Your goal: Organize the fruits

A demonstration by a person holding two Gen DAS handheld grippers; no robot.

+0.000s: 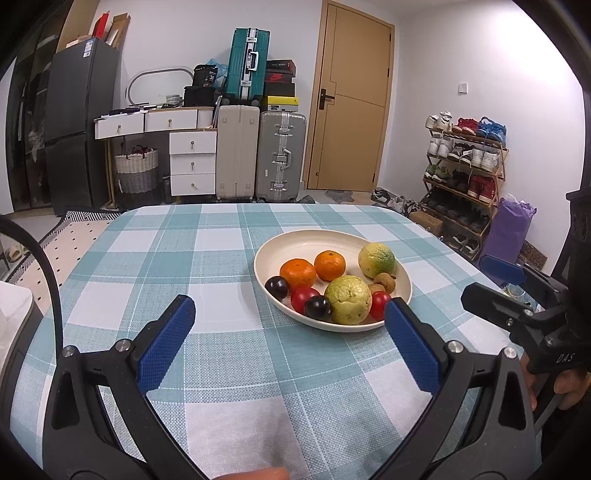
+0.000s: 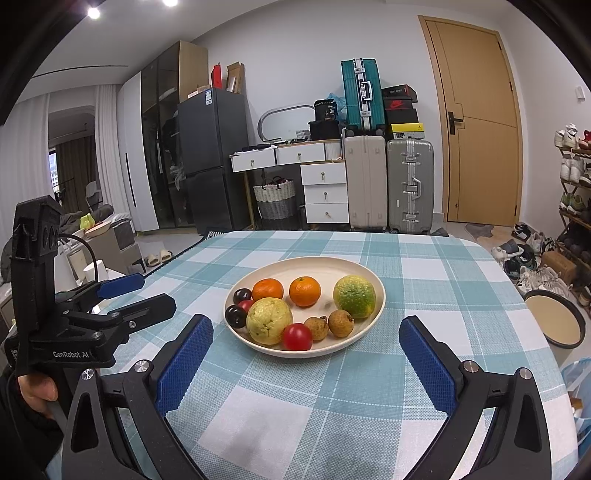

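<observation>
Both grippers, left (image 1: 290, 330) and right (image 2: 306, 354), had jaws spread, empty, above the counter (image 2: 424, 280); fruit plate (image 2: 373, 280) lay mid-frame

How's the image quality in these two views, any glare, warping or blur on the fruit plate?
Left wrist view: plate and fruit sharp, evenly lit, shadows soft; the door bows from fisheye. Right wrist view: two ceiling lights flare at the top, corners go black, the plate stays sharp.

Left gripper (image 1: 290, 314) and right gripper (image 2: 306, 338) both gape, empty
</observation>
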